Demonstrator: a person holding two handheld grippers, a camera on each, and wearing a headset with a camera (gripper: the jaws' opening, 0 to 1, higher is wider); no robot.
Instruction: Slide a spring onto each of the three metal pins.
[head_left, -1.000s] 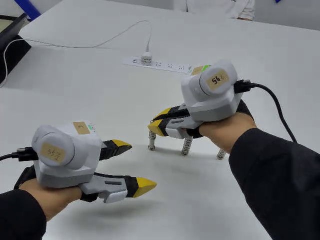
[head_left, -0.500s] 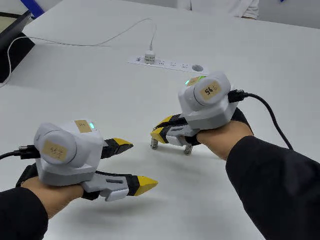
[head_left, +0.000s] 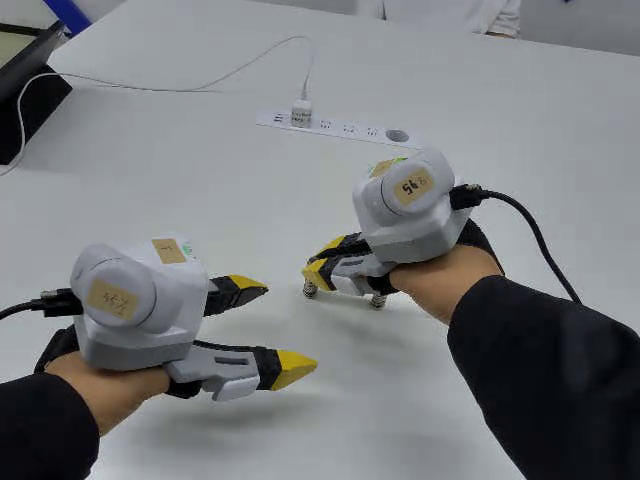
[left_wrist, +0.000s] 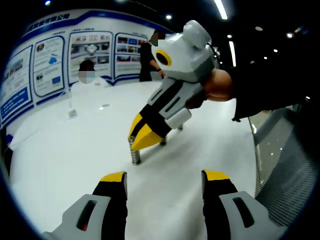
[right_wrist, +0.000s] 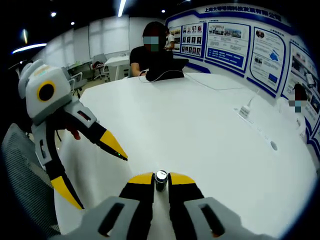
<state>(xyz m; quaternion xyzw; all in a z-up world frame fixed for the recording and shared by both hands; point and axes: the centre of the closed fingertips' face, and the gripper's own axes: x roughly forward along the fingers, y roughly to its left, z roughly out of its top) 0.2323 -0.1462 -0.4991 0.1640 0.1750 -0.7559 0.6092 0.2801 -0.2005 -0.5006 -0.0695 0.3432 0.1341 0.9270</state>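
The bench is plain white. The left claw and the right claw share one colour scheme: pale grey-white housings, black jaws ending in yellow tips, and a tan label with dark handwriting on each round cap. The pin between the right claw's yellow tips is shiny silver. The spring is the same silver, ringed in fine bands. The sleeves and the right claw's cable are black. The power strip near the far edge and its cord are white.

Right gripper lowered onto pin.
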